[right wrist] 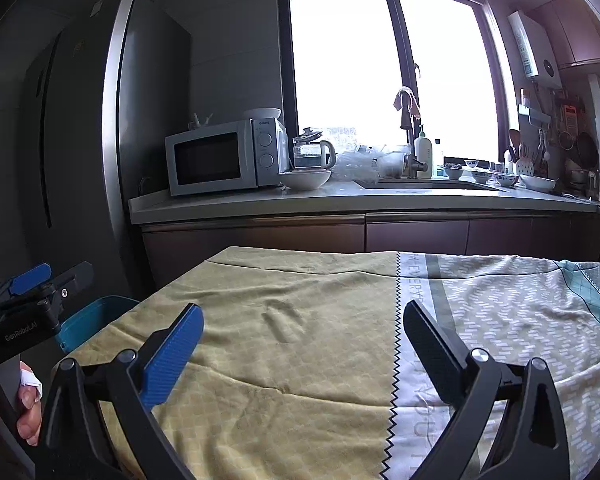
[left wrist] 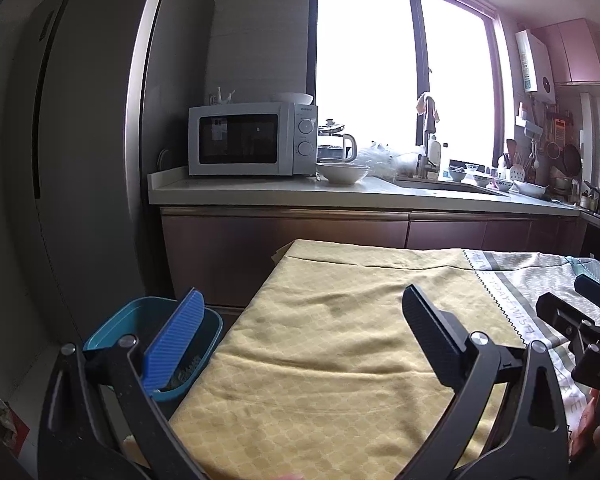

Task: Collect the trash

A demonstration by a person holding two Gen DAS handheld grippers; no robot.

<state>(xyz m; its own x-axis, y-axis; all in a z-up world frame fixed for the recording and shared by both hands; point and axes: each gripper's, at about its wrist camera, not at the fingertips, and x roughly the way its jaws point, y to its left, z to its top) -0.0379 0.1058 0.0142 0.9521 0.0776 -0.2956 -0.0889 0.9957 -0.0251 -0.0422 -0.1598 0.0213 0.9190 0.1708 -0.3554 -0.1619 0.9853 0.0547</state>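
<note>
Bare tablecloth ahead of both wide-spread claws, teal bin beside the table's left edge

Teal plastic trash bin standing upright on the floor, just beside the table's left edge, holding some scraps inside

Both wrist views sit low and close over the cloth-covered tabletop, facing 12 o'clock toward the microwave and window. Left view sits further left, bin at 9 o'clock. Both share cloth, kitchen counter.
</note>
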